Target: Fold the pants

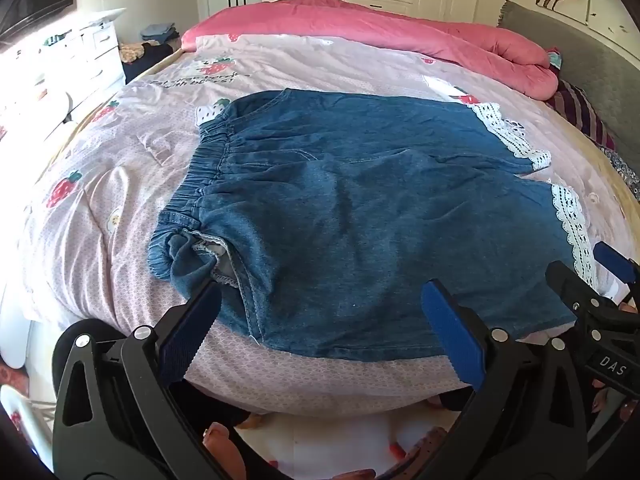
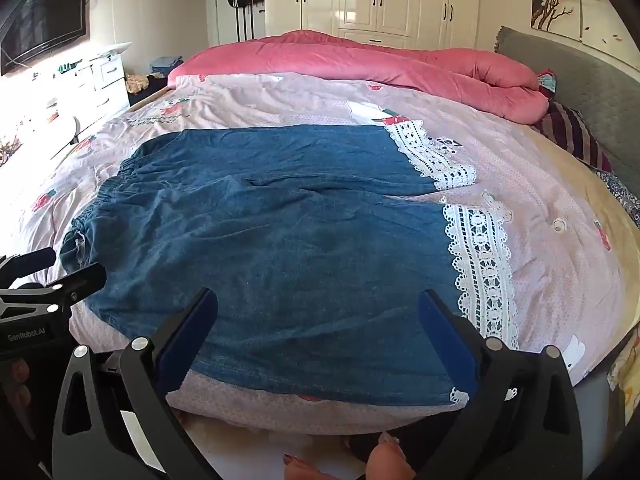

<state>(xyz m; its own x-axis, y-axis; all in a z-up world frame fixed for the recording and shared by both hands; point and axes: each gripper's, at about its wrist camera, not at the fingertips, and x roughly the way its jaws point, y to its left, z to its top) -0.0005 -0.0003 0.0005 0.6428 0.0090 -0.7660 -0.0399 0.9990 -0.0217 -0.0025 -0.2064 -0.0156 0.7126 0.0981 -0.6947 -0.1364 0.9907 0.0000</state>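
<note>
Blue denim pants [image 1: 360,208] lie spread flat on the bed, elastic waistband [image 1: 200,176] to the left, white lace leg cuffs [image 1: 572,220] to the right. In the right wrist view the pants [image 2: 280,240] fill the middle and the lace cuffs [image 2: 480,260] lie at the right. My left gripper [image 1: 322,308] is open and empty over the near edge of the pants by the waist end. My right gripper [image 2: 318,316] is open and empty over the near leg's edge. Each gripper shows at the edge of the other's view.
The pants lie on a pink strawberry-print bedspread [image 1: 120,184]. A rolled pink quilt [image 1: 400,28] lies along the far side. A grey headboard [image 2: 580,84] and striped pillow [image 2: 572,132] are at the right. White drawers [image 2: 100,80] stand at the left. The bed's near edge [image 2: 280,412] is just below the grippers.
</note>
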